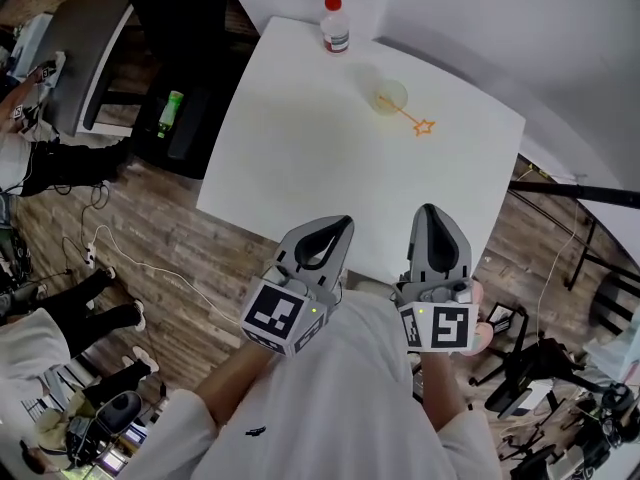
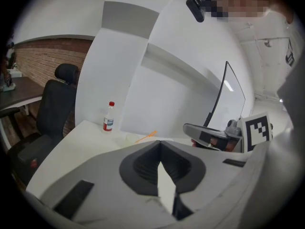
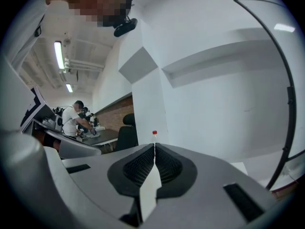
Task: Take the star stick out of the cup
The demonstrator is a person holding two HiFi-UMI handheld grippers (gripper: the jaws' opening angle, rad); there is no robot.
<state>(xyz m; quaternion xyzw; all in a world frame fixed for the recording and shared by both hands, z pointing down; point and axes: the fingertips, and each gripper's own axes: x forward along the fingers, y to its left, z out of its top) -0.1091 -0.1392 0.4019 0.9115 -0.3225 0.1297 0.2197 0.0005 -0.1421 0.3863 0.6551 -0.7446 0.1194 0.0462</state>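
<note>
Left gripper (image 1: 338, 226): jaws together, pads meeting along one seam, nothing between them. Right gripper (image 1: 428, 213): the same, fully closed and empty. Both hang close to the person's body at the near edge of the white table (image 1: 300, 148), touching nothing and well apart from the work.

Location of target: the star stick (image 1: 412, 118) sits in the cup (image 1: 389, 97) toward the far side of the table. Its shaft slants out over the rim toward the right, and the star end is outside the cup, low over or on the tabletop. A small red-capped bottle (image 1: 335, 25) stands near the cup, beyond it and to the left.

Handling estimate (judgement only): the stick is thin and orange, most likely light plastic, stiff enough to lift by one end but easy to flex or snap under a hard pinch. The cup looks pale, translucent and light, so a sideways drag on the stick could tip or slide it. At this range I cannot tell whether the cup stands upright or leans.

Grip point: the exposed shaft between rim and star, pinched across its width, then drawn out along its own line. Jaws must open first, and only a narrow gap is needed.
</note>
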